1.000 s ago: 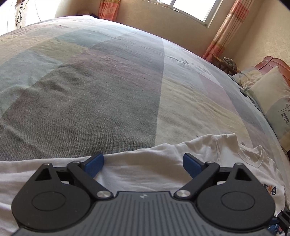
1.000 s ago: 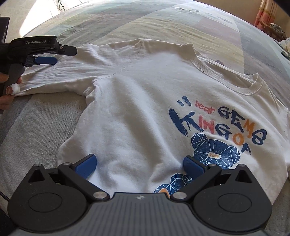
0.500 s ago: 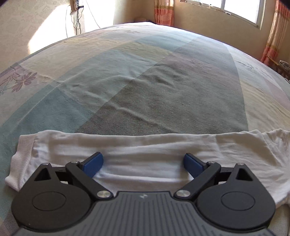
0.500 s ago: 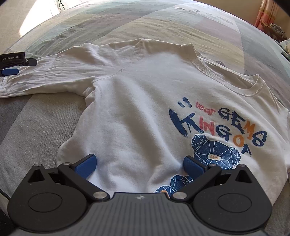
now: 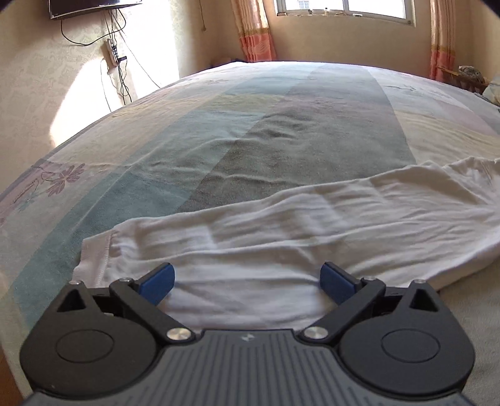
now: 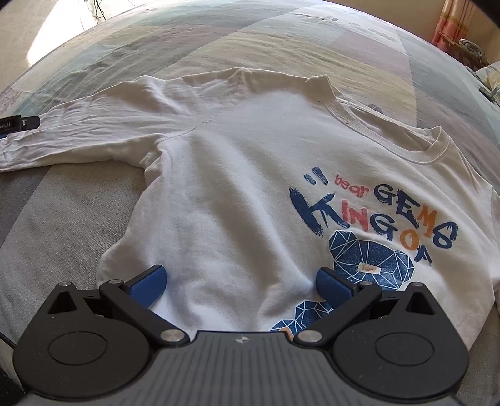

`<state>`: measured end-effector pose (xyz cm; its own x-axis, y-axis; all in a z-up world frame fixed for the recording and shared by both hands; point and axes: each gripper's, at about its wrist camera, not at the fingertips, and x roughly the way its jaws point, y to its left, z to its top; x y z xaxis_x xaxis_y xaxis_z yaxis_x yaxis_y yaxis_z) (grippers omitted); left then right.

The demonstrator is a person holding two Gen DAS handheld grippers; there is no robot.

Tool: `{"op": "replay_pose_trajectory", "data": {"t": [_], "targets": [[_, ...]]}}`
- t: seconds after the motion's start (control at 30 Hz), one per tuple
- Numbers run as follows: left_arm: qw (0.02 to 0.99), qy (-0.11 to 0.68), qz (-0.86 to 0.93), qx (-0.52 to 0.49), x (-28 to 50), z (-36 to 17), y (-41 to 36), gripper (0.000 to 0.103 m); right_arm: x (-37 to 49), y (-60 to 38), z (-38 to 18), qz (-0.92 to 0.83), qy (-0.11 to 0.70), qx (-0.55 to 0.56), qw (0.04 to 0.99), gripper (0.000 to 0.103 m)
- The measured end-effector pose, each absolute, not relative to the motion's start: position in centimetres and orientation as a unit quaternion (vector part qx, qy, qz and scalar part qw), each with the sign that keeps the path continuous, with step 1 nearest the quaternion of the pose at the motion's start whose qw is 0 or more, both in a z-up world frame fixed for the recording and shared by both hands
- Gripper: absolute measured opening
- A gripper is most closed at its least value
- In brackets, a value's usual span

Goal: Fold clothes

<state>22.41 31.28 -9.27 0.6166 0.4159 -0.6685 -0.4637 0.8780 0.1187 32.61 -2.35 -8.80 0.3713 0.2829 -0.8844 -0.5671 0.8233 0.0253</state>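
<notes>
— Shirt point(image 6: 237, 187), where is it lying now?

— It lies flat on the bed point(image 6: 312, 40), front side up, white with long sleeves. The printed letters point(image 6: 375, 215) and the blue bear figure point(image 6: 372, 262) are on the right part of the chest. The collar point(image 6: 387, 134) points to the far right.

— And the sleeve?

— One sleeve point(image 5: 281, 225) is stretched out to the left, wrinkled. In your left camera its cuff point(image 5: 93, 259) is at the near left, resting on the striped bedcover.

— How do you see my left gripper point(image 5: 247, 281)?

— Its jaws are spread wide. The blue fingertips point(image 5: 156, 281) stand over the sleeve near the cuff, with white cloth between them, but they pinch nothing. In the right camera only the tip of this gripper point(image 6: 18, 123) shows at the left edge, over the sleeve.

— And my right gripper point(image 6: 240, 284)?

— Also spread wide, holding nothing. It sits above the lower body of the shirt, with the bear figure just beside its right fingertip.

— What else is in the room?

— Far away there are a window point(image 5: 340, 9) and orange curtains point(image 5: 253, 31), and cables point(image 5: 118, 71) hang on the left wall.
</notes>
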Motion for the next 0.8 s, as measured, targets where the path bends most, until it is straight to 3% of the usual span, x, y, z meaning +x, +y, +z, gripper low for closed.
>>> {"op": "replay_pose_trajectory", "data": {"t": [0.1,0.33,0.5,0.6,0.8], "targets": [[0.893,0.362,0.243,-0.114,19.8,-8.8,32.6,0.101,32.6,-2.4,-8.9,0.261,0.496,-0.144,0.816,0.103],[0.914,0.312,0.242,-0.090,19.4,-5.3,33.2,0.100,33.2,-1.6,-7.7,0.260,0.513,-0.159,0.802,0.103],[0.886,0.359,0.282,-0.085,21.8,-7.9,35.0,0.101,34.6,1.5,-4.1,0.304,0.464,-0.174,0.814,0.103],[0.872,0.357,0.300,-0.147,19.9,-9.1,36.3,0.102,35.7,4.0,-2.1,0.339,0.430,-0.180,0.817,0.103],[0.864,0.368,0.308,-0.150,18.2,-9.1,35.5,0.102,35.7,10.2,-3.5,0.439,0.421,-0.182,0.772,0.103]]}}
